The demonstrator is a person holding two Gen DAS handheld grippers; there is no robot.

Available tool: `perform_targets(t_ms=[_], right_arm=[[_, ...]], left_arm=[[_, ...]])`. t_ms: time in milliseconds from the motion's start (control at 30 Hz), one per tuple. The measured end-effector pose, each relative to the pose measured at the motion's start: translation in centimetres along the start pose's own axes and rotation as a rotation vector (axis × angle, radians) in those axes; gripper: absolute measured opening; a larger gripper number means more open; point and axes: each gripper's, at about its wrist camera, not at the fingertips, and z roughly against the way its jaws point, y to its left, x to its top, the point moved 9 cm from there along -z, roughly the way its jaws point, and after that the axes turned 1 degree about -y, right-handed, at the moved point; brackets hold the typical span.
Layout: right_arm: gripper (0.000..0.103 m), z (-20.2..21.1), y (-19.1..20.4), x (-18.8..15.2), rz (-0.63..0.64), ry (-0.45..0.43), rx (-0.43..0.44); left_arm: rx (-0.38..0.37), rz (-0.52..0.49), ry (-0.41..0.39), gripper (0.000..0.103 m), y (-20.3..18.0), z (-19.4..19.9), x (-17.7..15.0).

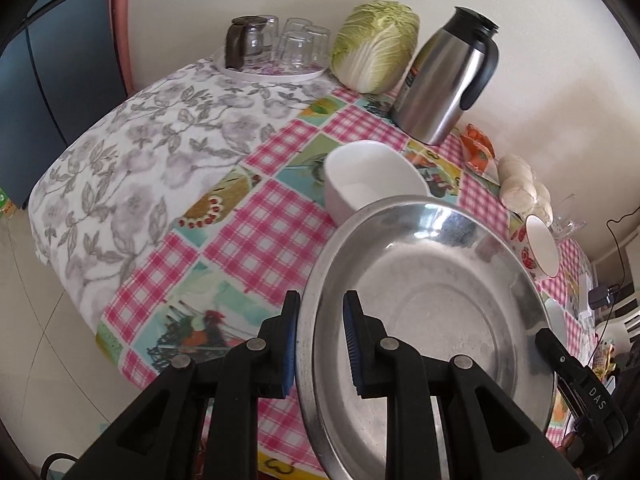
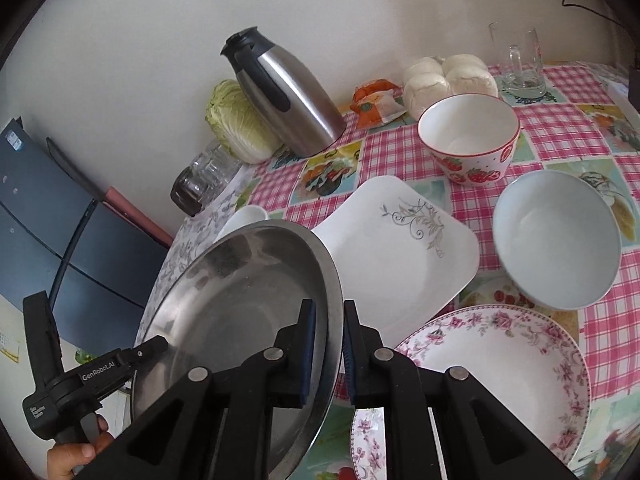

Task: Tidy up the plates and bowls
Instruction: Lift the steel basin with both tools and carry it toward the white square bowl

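Hiding most of a white bowl (image 1: 372, 176), the steel plate (image 1: 424, 304) hangs pinched between left gripper (image 1: 320, 344) and right gripper (image 2: 329, 350).

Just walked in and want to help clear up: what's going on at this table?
A person holds a gripper in each hand, and both are clamped on the rim of one large steel plate: the left gripper on one side, the right gripper on the opposite side. The plate is tilted, above the checked tablecloth. A square white plate, a floral plate and several bowls sit on the table.
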Motion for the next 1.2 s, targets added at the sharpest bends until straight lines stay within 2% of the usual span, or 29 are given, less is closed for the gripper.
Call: perform_targets(t_ms=[300,633,1033,1200], right_arm=[[0.015,2.7,-4.1,3.0,-0.074,-0.083,-0.028],[0.015,3.2,-7.2,5.3,-0.110,-0.120,-0.080],[0.017,0.0,-8.7,5.6,-0.100,-0.059,-0.157],[0.017,-1.3,-9.7,5.4,-0.097,-0.040,-0.203]], left_arm=[[-0.030,-0.060,0.003,0.022,-6.0,-0.8,1.4],[-0.062,-0.083,0.035,0.022,-9.7,-3.2,2.5],[-0.063,-0.073,0.101,0.022,-10.5,-7.6,3.7],[-0.070,-0.096,0.104,0.022,-11.2,-9.0,4.0]])
